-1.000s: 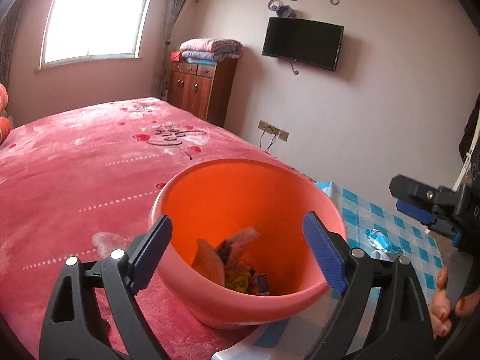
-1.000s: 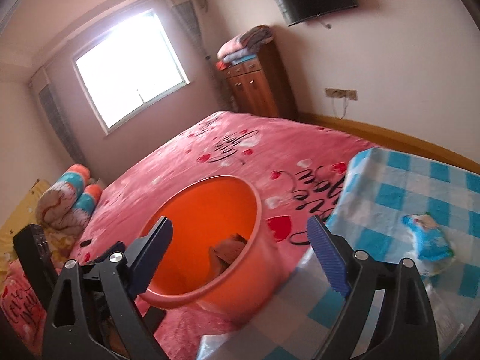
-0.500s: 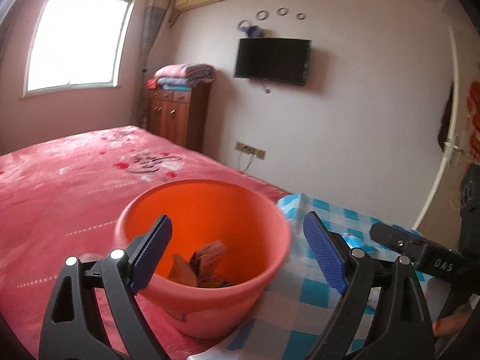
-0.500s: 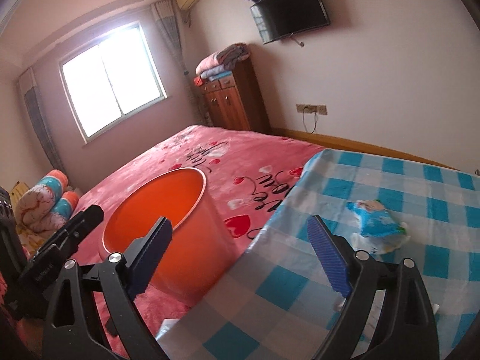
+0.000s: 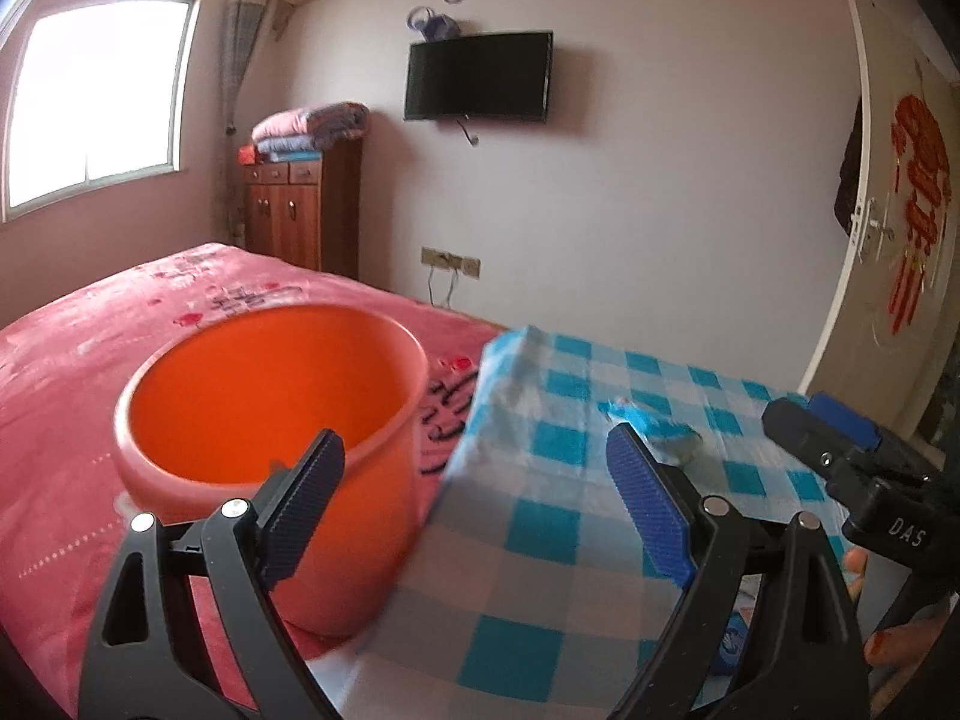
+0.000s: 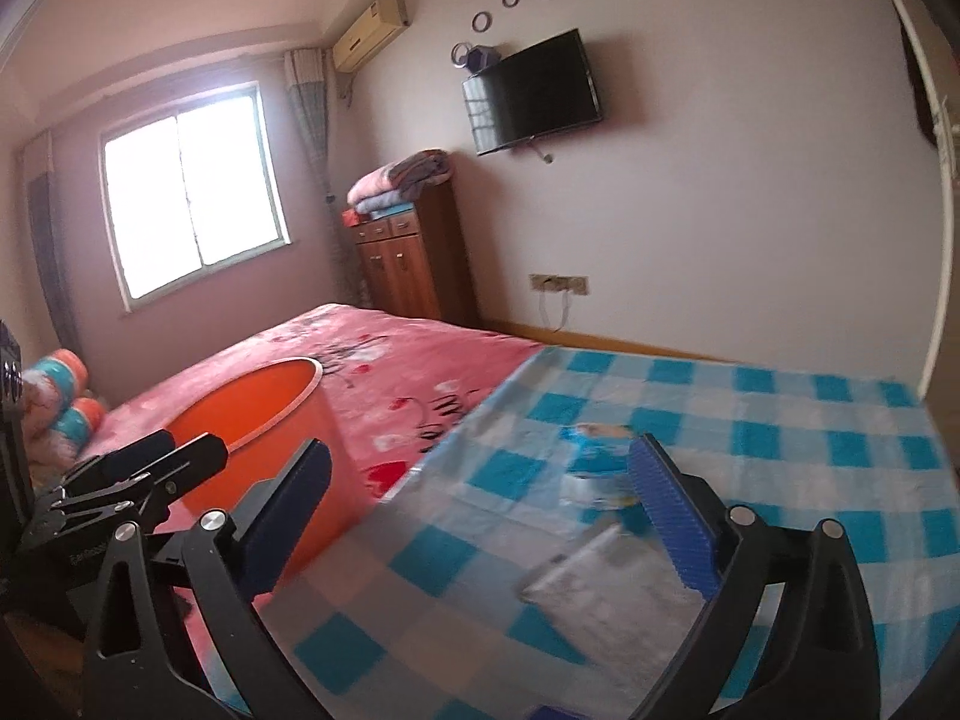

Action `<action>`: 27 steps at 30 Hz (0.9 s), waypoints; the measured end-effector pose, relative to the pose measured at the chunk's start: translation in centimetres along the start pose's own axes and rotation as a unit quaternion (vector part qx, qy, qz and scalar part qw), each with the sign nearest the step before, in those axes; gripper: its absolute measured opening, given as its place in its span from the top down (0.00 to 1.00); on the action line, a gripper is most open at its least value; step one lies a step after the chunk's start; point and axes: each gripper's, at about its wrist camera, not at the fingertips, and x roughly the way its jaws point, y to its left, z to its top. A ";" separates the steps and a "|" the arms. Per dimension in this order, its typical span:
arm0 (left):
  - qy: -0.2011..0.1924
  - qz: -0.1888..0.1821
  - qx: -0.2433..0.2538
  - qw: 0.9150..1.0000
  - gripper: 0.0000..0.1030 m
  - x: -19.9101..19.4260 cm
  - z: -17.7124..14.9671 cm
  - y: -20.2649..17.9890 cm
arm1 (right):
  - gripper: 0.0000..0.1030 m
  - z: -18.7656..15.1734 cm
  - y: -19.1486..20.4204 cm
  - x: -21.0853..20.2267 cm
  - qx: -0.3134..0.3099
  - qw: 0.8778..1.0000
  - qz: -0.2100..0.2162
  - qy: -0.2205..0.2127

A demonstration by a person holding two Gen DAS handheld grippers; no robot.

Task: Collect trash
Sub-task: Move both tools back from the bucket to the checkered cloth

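Both views have swung from the orange bucket [image 5: 270, 420] toward the bench [image 6: 750, 450]. Left tool [image 5: 474, 504] and right tool [image 6: 480, 504] gape wide, empty. 1 blue wrapper [image 6: 600, 468] remains uncollected on the bench.

An orange bucket [image 5: 270, 420], a pink bedspread [image 5: 90, 348] patterned with red hearts, a blue-and-white checked tablecloth [image 6: 750, 432] and a blue wrapper [image 6: 600, 468] are seen.
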 end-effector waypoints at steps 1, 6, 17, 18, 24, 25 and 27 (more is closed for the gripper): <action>0.005 -0.003 0.005 1.000 0.13 0.2 -0.3 -0.5 | 0.05 -0.3 -0.3 -0.2 -0.003 1.000 -0.009 -0.001; 0.014 -0.017 0.023 1.000 0.13 0.5 -1.5 -2.3 | 0.05 -1.2 -1.6 -0.9 -0.009 0.999 -0.030 -0.008; 0.035 -0.010 0.071 0.997 0.13 1.8 -3.7 -6.1 | 0.05 -2.6 -4.7 -2.1 0.009 0.999 -0.040 -0.018; 0.036 -0.010 0.074 0.997 0.13 1.8 -3.8 -6.4 | 0.05 -2.7 -5.0 -2.2 0.011 0.999 -0.043 -0.018; 0.050 -0.016 0.083 0.995 0.13 2.4 -4.8 -7.6 | 0.05 -3.5 -7.0 -2.4 0.026 0.998 -0.048 -0.009; 0.052 -0.017 0.082 0.995 0.13 2.5 -4.9 -7.7 | 0.05 -3.7 -7.4 -2.4 0.030 0.998 -0.048 -0.007; 0.060 -0.018 0.079 0.995 0.13 2.9 -5.2 -8.0 | 0.05 -4.0 -8.0 -2.5 0.036 0.998 -0.046 -0.005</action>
